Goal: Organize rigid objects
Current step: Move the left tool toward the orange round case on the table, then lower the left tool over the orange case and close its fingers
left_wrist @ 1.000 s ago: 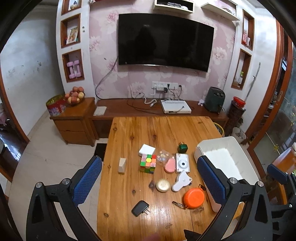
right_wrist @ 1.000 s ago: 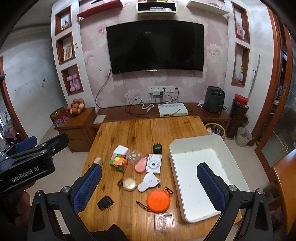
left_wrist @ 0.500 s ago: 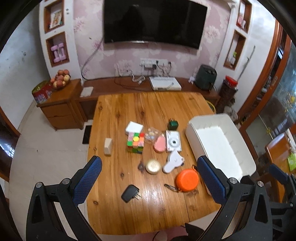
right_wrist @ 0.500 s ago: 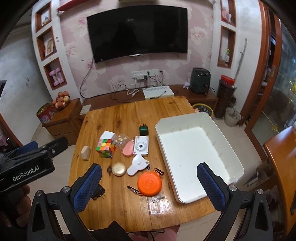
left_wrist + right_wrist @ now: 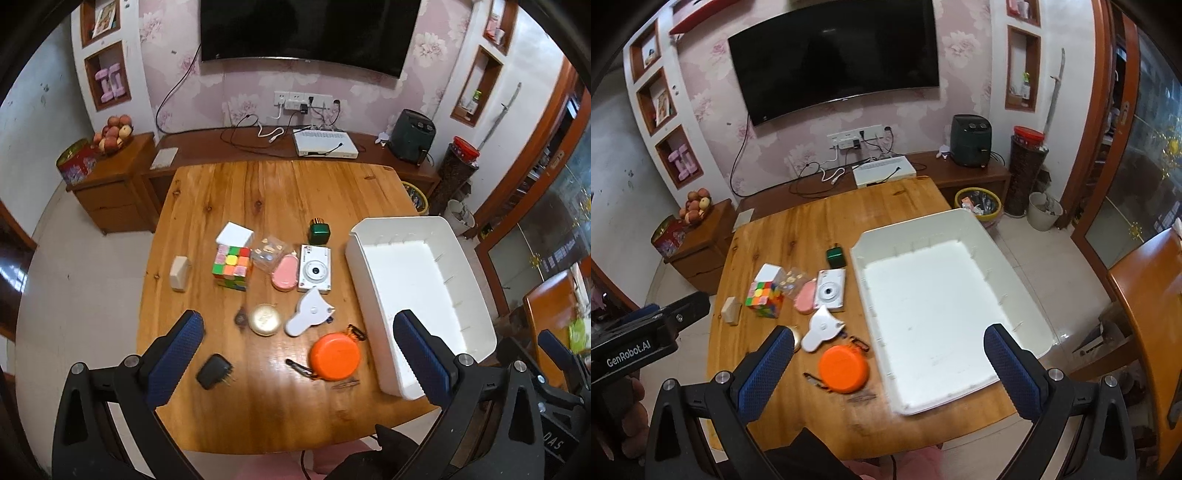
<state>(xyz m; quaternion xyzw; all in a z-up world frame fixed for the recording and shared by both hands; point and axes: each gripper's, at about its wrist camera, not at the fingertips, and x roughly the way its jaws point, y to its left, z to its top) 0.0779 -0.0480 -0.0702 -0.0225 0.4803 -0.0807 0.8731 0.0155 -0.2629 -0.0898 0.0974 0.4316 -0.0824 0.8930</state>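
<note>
**Object cluster lies left of the empty bin; left tongs are the nearer set**

The bench [image 5: 280,192] carries two groups. On the right stands the white bin [image 5: 476,295], with nothing inside it in either view, its long axis running near to far. To its left lies the loose cluster, apart from the bin wall.

Cluster, largest first: colour cube [image 5: 232,266] with a white box [image 5: 235,234] behind it; white camera [image 5: 314,268]; orange disc [image 5: 334,356] at the near edge, closest to the bin; white flat tag [image 5: 308,313]; pink oval [image 5: 284,274]; beige block [image 5: 179,272] at far left; gold disc [image 5: 264,319]; green cube [image 5: 319,231]; black plug [image 5: 212,371].

The left tongs [image 5: 298,343] are spread wide and hold nothing; the cluster sits between and ahead of their pads, the orange disc closest to their centreline. The right tongs [image 5: 889,360] are also spread wide and empty, centred over the bin's near left wall [image 5: 882,332], with the cluster to their left.

Judgement: the left hand is better placed for the first pick; transfer runs left to right.
</note>
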